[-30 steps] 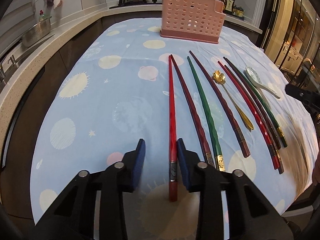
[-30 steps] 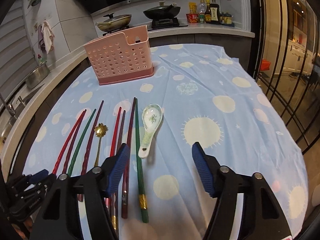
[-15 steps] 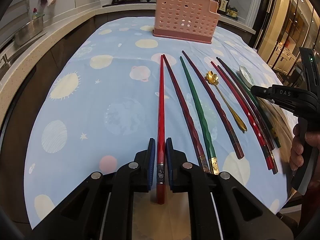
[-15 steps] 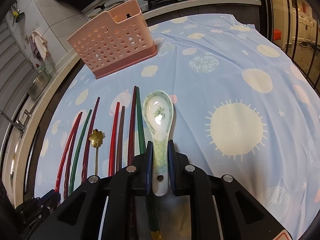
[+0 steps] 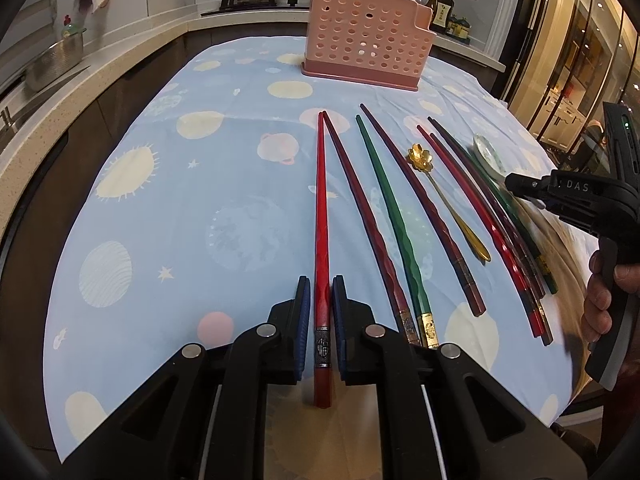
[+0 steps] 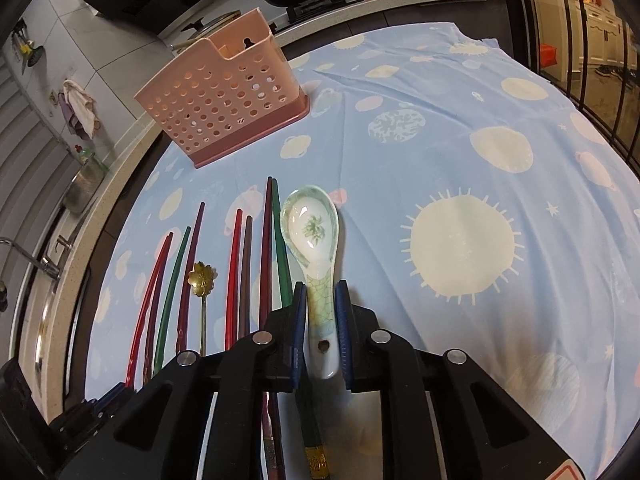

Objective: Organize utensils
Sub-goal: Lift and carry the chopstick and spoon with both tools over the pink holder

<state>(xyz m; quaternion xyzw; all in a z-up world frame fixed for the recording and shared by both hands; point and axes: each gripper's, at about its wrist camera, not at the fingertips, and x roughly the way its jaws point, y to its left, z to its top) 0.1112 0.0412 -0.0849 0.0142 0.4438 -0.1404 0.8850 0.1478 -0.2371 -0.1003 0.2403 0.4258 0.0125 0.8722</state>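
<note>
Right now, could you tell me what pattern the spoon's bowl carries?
A green leafy sprig on white, clearest in the right wrist view: ceramic spoon.

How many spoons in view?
2. The ceramic spoon is gripped by its handle in the right gripper. The gold flower spoon lies on the cloth among the chopsticks. None looks hidden.

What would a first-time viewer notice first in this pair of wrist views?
Each gripper has closed on its own utensil: the left gripper clamps a bright red chopstick at the left end of the row, and the right gripper pinches the handle of a white ceramic spoon at the right end. Beyond the row, a pink perforated utensil holder stands on the blue planet-print cloth.
</note>
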